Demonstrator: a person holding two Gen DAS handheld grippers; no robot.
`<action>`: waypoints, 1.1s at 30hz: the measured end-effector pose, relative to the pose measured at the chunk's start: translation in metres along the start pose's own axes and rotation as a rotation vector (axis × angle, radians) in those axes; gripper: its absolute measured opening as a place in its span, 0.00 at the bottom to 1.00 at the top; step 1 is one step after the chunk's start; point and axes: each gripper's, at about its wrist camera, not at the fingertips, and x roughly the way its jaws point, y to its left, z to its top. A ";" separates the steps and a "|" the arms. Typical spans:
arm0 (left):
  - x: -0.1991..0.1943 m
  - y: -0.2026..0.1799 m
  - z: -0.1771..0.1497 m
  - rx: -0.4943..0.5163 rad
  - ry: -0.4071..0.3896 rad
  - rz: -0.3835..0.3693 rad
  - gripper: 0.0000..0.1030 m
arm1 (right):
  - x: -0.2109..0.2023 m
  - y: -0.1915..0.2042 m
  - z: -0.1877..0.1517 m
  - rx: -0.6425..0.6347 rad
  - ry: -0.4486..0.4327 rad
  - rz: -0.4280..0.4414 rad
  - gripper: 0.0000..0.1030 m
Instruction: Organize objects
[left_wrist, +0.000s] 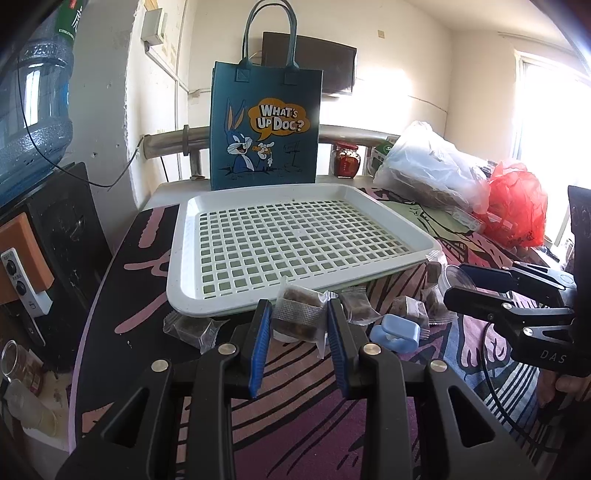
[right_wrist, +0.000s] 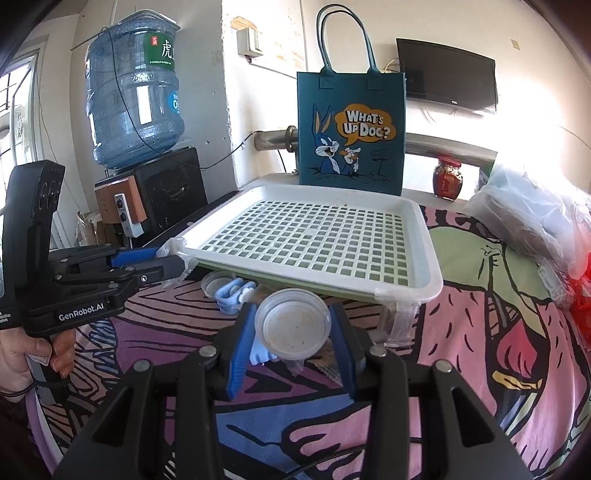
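While the left gripper clamps a clear-wrapped brown snack cube between its blue pads at lower centre of the left wrist view, the right gripper pinches a round translucent plastic lid at the centre of its own view. Both sit just below the near edge of the white perforated tray. More wrapped cubes and a light blue clip lie beside them on the patterned cloth. Behind the tray stands a teal Bugs Bunny tote bag, with a red-capped jar further right.
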 end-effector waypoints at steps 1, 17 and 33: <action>0.000 -0.001 0.000 0.006 -0.002 0.001 0.28 | 0.000 0.000 0.000 -0.001 0.001 0.000 0.38; -0.001 -0.004 -0.001 0.024 0.003 -0.003 0.28 | 0.001 -0.002 0.002 0.009 0.004 0.010 0.38; 0.001 -0.002 -0.001 0.021 0.009 -0.004 0.28 | 0.001 -0.001 0.003 0.010 0.002 0.013 0.38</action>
